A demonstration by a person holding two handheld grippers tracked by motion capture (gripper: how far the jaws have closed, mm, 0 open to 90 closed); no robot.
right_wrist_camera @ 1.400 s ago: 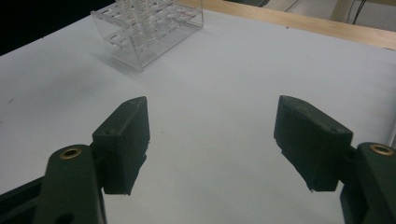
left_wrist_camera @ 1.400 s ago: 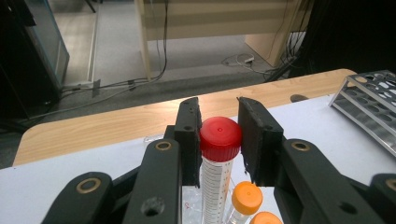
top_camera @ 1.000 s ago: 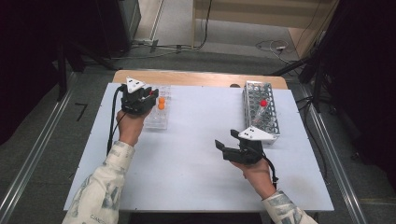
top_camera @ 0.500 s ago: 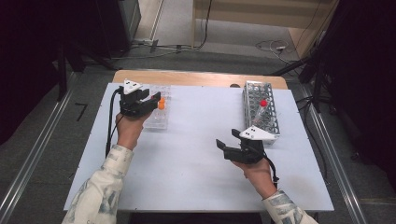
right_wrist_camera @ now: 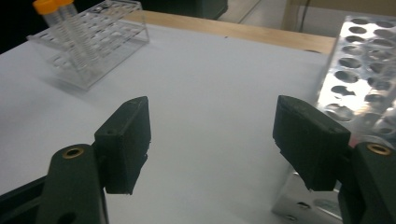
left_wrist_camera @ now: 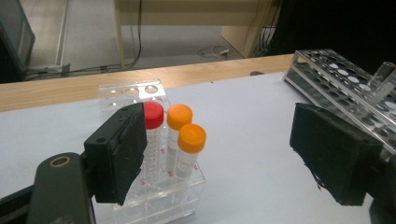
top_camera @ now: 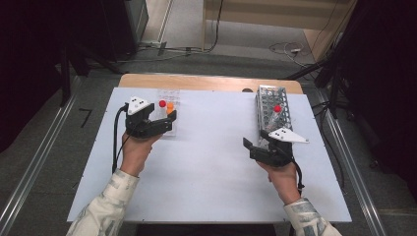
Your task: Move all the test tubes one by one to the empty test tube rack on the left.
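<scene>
Surface: white tabletop (top_camera: 211, 162) with a bare wooden strip (top_camera: 206, 81) along its far edge, grey floor and cables beyond, dark at both sides of the high view.
My left gripper (top_camera: 169, 123): left of centre in the high view, just beside the small clear plastic tube rack (left_wrist_camera: 159, 196). Its jaws have just been opening and now stand wide apart, pressing on nothing.
Tubes: one clear tube with a red screw cap (left_wrist_camera: 153, 115) and two clear tubes with orange screw caps (left_wrist_camera: 191, 138), standing upright in the near end of the small rack. In my left gripper view they sit lower left of centre; the red-capped one is right against my left black jaw pad (left_wrist_camera: 122, 158), though I cannot tell if they touch. The orange-capped two stand in the gap, well clear of the other pad.
My right gripper (top_camera: 251, 146): lower right of centre in the high view, jaws wide apart over bare table, nothing between them.
Second rack: long perforated metal tube rack (top_camera: 273, 110) at the upper right, just beside my right gripper, holding one red-capped tube (top_camera: 277, 108).
</scene>
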